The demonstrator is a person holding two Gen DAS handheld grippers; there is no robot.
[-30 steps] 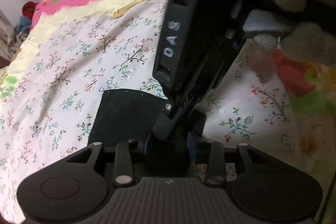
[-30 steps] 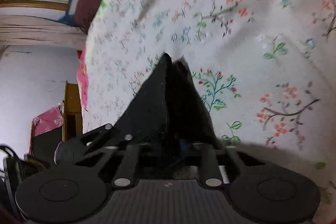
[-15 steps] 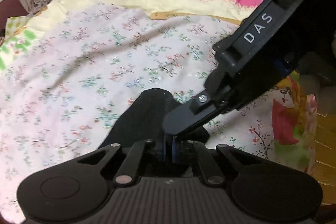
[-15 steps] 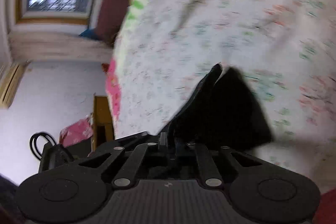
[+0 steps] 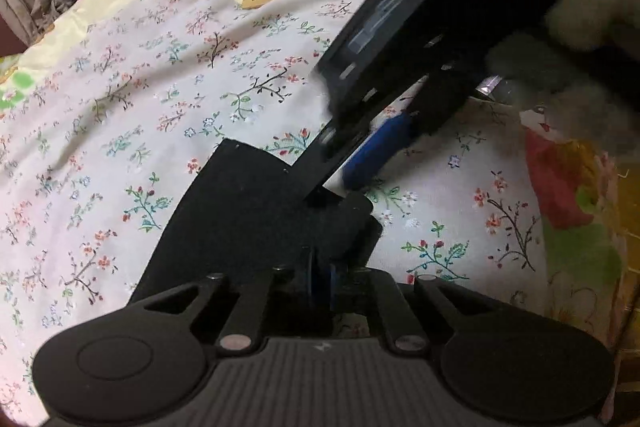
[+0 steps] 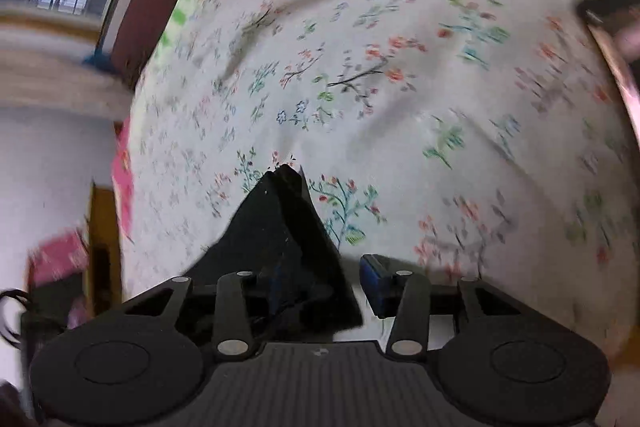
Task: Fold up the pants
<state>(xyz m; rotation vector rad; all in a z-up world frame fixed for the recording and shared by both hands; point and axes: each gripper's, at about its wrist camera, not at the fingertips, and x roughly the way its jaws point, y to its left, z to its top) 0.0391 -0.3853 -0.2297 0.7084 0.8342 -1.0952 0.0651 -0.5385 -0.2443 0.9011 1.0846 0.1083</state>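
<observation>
Left gripper (image 5: pixel 320 267) closed, right gripper (image 6: pixel 320 283) spread, both empty above the sheet (image 5: pixel 168 75); no pants visible, find them next.

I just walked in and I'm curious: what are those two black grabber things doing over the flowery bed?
A person holds a grabber in each hand above the flowery cloth spread on the bed. The left gripper looks shut, and the right gripper crosses close in front of it. Neither clearly pinches any cloth, and no fold shows yet.

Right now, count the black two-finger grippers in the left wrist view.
2: left gripper bottom centre, shut on black pants fabric; right gripper angled in from upper right.
</observation>
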